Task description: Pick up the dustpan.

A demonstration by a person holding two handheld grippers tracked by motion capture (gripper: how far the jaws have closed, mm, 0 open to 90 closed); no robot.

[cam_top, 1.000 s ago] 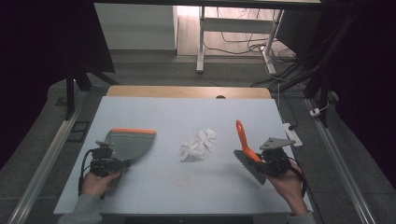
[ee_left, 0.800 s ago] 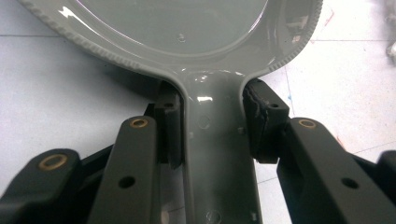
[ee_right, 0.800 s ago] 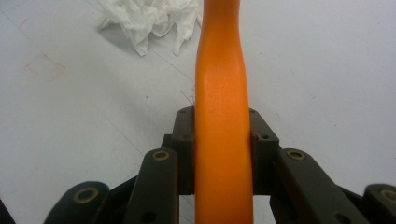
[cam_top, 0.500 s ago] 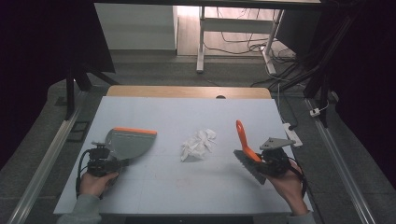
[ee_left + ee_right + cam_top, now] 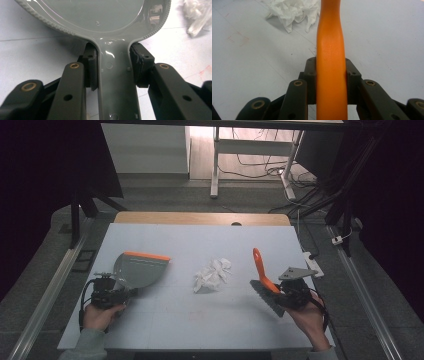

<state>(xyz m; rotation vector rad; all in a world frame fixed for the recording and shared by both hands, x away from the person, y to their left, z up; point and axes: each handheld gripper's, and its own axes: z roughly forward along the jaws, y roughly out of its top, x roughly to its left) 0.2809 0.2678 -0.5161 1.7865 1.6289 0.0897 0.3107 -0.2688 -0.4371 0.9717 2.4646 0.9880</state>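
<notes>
A grey dustpan (image 5: 137,270) with an orange front edge lies on the white table (image 5: 200,245) at the left. My left gripper (image 5: 117,292) is shut on its grey handle (image 5: 116,82), the pads pressing both sides. At the right, my right gripper (image 5: 285,295) is shut on the orange handle (image 5: 331,75) of a hand brush (image 5: 265,285), whose grey bristle head rests on the table. A crumpled white paper wad (image 5: 213,274) lies between the two tools, apart from both; the same paper wad (image 5: 292,11) sits ahead of the right gripper and at the upper right corner as paper wad (image 5: 197,15).
A wooden strip (image 5: 200,218) edges the far side of the table. Beyond it stand a white desk frame (image 5: 215,165) and loose cables (image 5: 270,170) on the floor. Metal rails (image 5: 45,300) run along both sides of the table.
</notes>
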